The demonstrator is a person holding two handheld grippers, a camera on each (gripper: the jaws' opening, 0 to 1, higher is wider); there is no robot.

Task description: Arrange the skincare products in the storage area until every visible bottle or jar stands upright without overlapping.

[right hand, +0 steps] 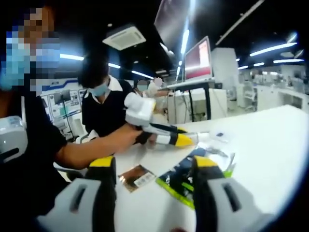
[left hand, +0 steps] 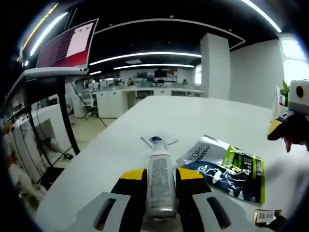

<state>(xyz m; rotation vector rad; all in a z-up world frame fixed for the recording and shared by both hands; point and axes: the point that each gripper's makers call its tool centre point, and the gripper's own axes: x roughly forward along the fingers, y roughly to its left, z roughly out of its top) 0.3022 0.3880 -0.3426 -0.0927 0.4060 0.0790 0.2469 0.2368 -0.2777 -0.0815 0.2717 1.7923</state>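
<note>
A white bottle with a dark blue cap lies lengthwise between the jaws of my left gripper, cap pointing away; the gripper is shut on it. In the right gripper view, the same bottle sticks out sideways from the left gripper, just above the white table. A dark blue and green sachet lies flat to the right of the bottle. My right gripper stands open over the near end of that sachet, nothing between its jaws. Its yellow tip shows at the far right.
A small brown packet lies flat near the table's edge, also seen as a brown packet at lower right. A small pale sachet lies under the bottle's cap. A monitor on a stand is at left. A masked person stands behind the table.
</note>
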